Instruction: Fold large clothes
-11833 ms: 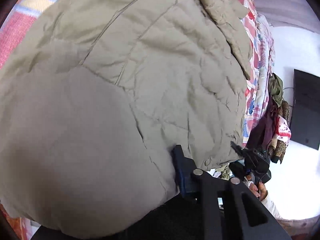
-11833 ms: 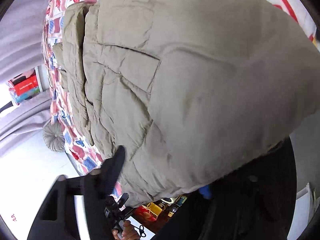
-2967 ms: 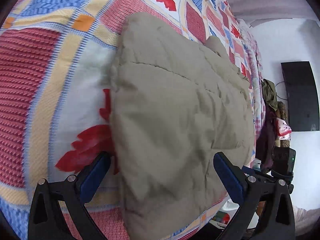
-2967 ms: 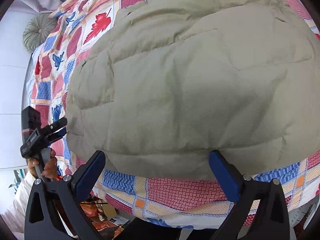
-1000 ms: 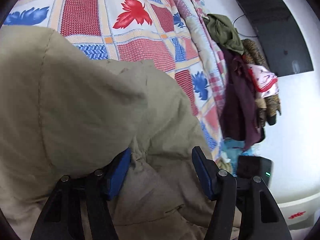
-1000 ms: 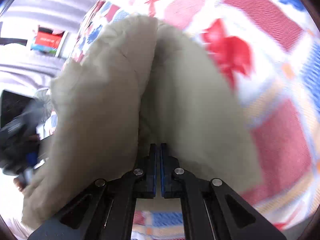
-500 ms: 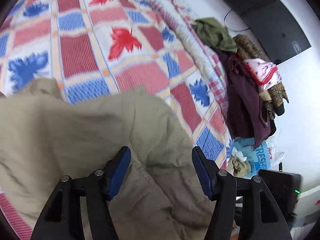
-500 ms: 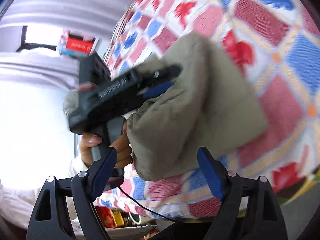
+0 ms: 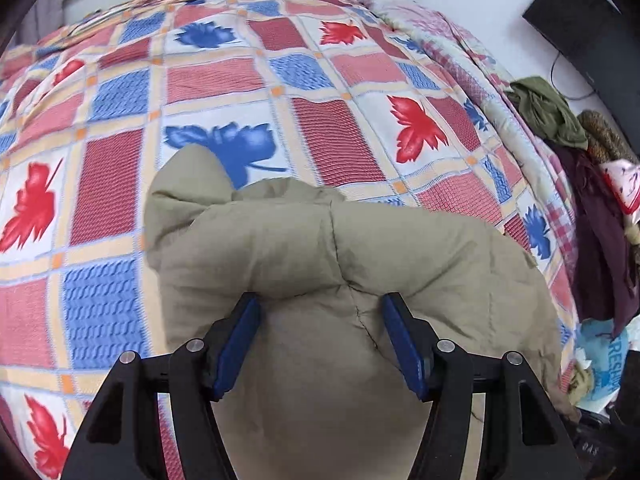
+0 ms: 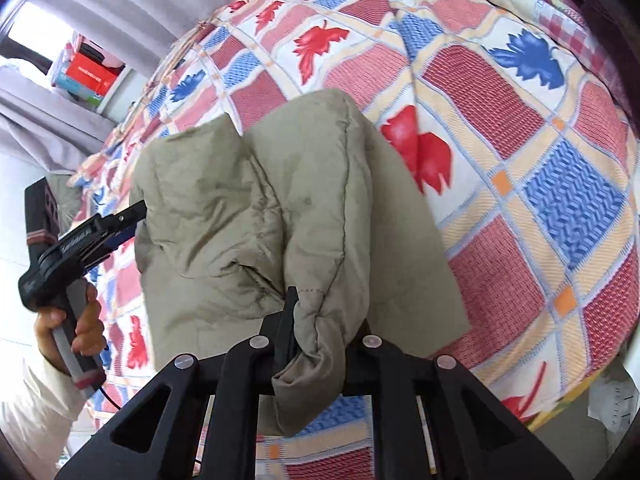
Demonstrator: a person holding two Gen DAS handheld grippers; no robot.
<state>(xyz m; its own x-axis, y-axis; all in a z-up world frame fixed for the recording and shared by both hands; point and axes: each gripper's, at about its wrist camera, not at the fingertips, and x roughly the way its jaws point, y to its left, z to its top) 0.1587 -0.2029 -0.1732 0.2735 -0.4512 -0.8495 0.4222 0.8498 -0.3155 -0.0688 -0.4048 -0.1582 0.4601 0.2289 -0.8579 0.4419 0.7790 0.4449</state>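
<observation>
A khaki padded jacket [image 9: 320,248] lies folded into a thick bundle on a patchwork bedspread [image 9: 320,72] with red and blue leaves. My left gripper [image 9: 320,304] straddles the near bulge of the bundle, and its blue pads [image 9: 240,340] press into the padding on both sides. In the right wrist view the jacket [image 10: 248,208] shows two puffy layers. My right gripper [image 10: 324,312] is closing its jaws on a bunched fold at the near edge, and fabric hides one finger. The left gripper [image 10: 136,210] meets the jacket's left edge, held by a person's hand [image 10: 68,320].
The bedspread [image 10: 520,160] stretches far beyond the jacket. A pile of dark clothes [image 9: 592,200] hangs off the bed's right side under a black screen [image 9: 580,12], with a blue bag [image 9: 600,356] below. A shelf with red boxes [image 10: 88,72] stands by a grey curtain [image 10: 120,8].
My right gripper went from shut to wide open, then closed onto a fold of the jacket. My left gripper swung across with the bundle still between its pads.
</observation>
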